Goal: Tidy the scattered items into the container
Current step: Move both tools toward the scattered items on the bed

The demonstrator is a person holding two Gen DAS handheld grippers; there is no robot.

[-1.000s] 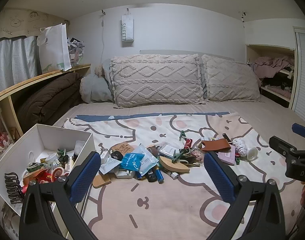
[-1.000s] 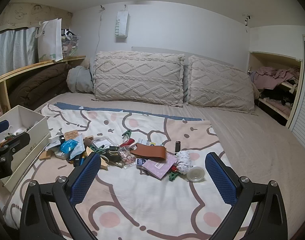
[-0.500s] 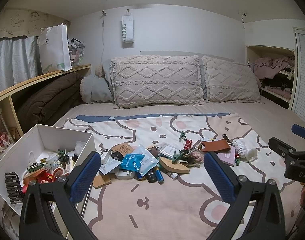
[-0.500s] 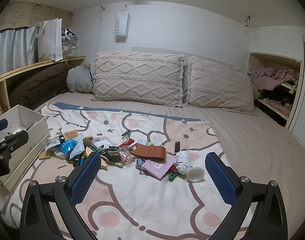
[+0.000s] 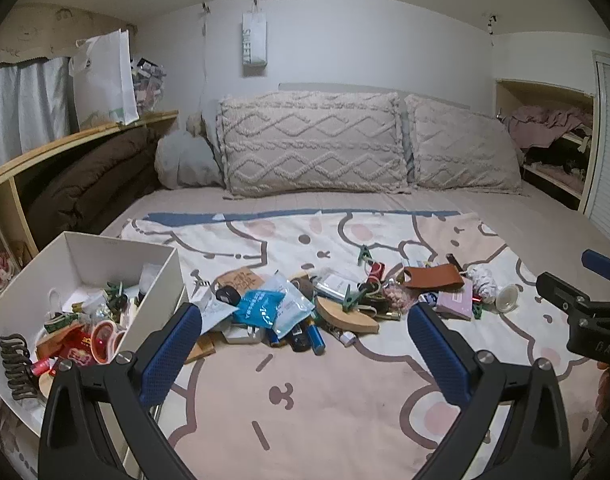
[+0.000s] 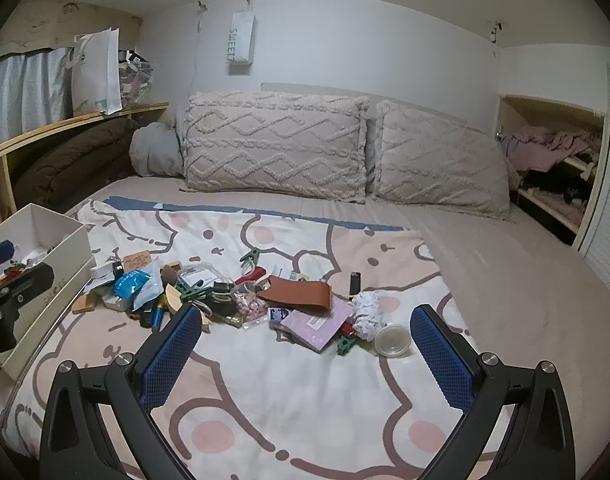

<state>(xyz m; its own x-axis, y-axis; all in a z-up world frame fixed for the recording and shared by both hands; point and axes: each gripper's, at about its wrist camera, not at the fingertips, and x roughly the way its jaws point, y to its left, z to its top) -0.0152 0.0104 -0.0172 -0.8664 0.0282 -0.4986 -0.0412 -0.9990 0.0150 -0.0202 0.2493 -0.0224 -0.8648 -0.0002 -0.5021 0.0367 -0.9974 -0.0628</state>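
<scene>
A white box [image 5: 167, 284] stands on the bed at the left, holding several small items; it also shows in the right wrist view [image 6: 71, 258]. A scatter of small items lies across the cartoon blanket: a blue packet [image 5: 261, 306], a wooden piece [image 5: 345, 316], a brown leather pouch [image 5: 433, 276] [image 6: 297, 294], a pink booklet [image 6: 319, 322], a white scrunchie [image 6: 367, 310] and a clear lid [image 6: 392, 340]. My left gripper [image 5: 305, 344] is open and empty, held short of the pile. My right gripper [image 6: 305, 340] is open and empty, short of the booklet.
Two knitted pillows [image 5: 313, 144] lean at the head of the bed. A wooden shelf [image 5: 65, 144] with a brown duvet runs along the left. An open closet [image 5: 553, 140] is at the right. The bare blanket [image 6: 289, 404] lies below both grippers.
Both grippers have drifted only slightly; the pile sits a touch lower in the left wrist view. Nothing was picked up or released.
</scene>
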